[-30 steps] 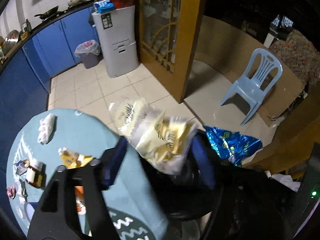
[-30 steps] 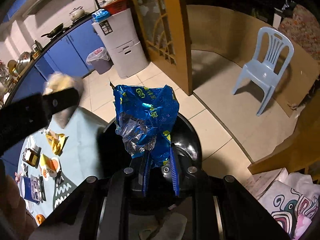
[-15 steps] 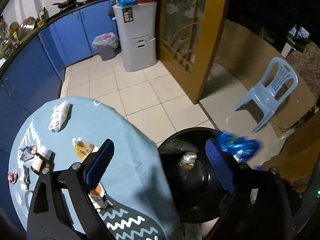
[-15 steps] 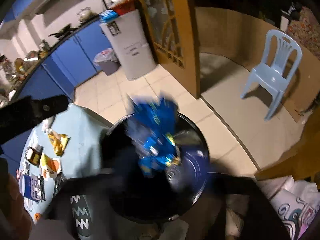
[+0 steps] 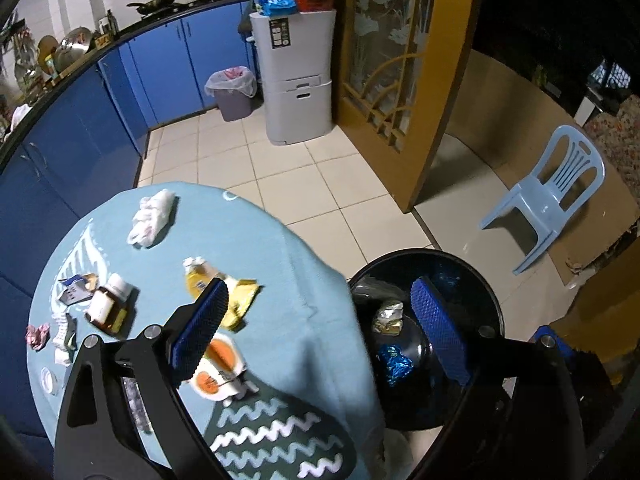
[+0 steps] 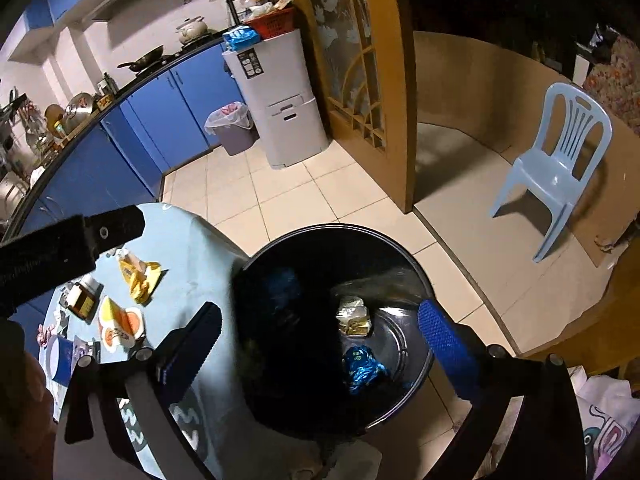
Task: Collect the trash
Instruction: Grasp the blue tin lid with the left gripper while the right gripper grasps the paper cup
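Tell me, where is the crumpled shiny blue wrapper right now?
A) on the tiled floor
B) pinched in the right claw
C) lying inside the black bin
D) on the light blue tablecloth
C: the blue wrapper lies at the bottom of the black bin, beside a yellowish wrapper, and both claws are open and empty.
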The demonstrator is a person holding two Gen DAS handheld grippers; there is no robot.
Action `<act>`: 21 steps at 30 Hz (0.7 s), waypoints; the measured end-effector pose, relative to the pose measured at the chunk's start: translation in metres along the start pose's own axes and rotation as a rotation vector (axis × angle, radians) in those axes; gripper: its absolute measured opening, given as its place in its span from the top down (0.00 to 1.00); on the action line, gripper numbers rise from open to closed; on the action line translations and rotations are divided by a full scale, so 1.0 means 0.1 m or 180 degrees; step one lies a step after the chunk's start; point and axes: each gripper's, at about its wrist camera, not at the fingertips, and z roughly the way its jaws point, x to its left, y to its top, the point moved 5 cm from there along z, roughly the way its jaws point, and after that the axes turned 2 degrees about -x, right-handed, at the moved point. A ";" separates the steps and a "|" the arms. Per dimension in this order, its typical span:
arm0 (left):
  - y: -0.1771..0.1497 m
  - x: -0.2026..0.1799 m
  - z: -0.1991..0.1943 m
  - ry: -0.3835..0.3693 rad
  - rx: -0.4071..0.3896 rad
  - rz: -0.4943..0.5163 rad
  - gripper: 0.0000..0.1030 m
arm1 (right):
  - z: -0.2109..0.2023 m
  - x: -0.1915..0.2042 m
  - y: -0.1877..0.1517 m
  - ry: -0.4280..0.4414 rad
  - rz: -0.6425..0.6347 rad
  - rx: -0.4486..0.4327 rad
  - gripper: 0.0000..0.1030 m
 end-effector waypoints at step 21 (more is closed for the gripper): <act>-1.01 1.94 -0.53 0.0941 0.0038 -0.0472 0.03 | 0.10 1.54 -0.70 0.0534 -0.0875 0.0412 0.07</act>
